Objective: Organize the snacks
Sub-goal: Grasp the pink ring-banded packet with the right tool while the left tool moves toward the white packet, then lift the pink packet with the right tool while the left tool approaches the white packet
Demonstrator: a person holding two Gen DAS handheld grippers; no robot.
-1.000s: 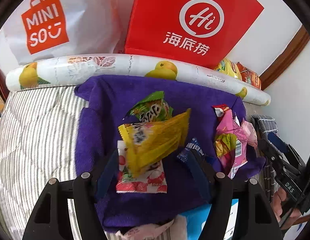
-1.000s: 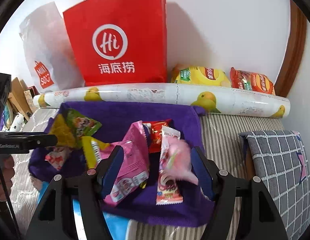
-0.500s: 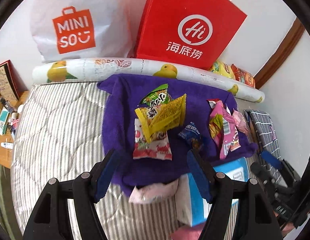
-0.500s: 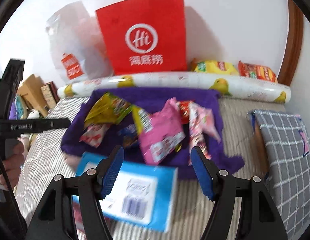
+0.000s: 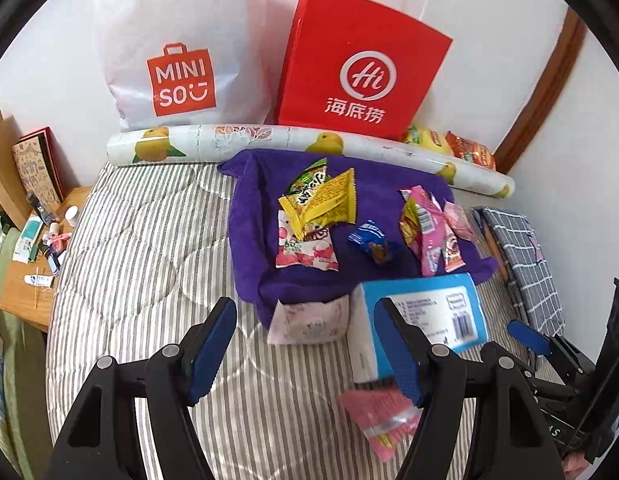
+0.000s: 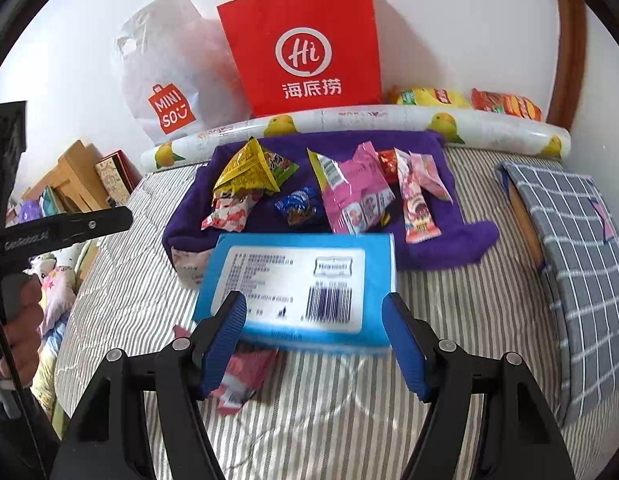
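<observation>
While both the left gripper (image 5: 305,350) and right gripper (image 6: 314,342) hung spread and empty, the crinkly foil snack packets (image 6: 351,192) lay scattered on the purple towel (image 6: 449,240). Just before that towel sat a blue rectangular tissue pack (image 6: 297,276) (blocking the way), so a low reach could have snagged it and dragged packets off.

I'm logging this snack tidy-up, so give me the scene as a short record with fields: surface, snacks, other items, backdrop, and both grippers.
surface: striped bed cover
snacks: loose packets on purple towel, including yellow packet, small blue packet, pink packet
other items: blue box in front of towel
backdrop: red paper bag, white Miniso bag
left gripper: open, empty
right gripper: open, empty
</observation>
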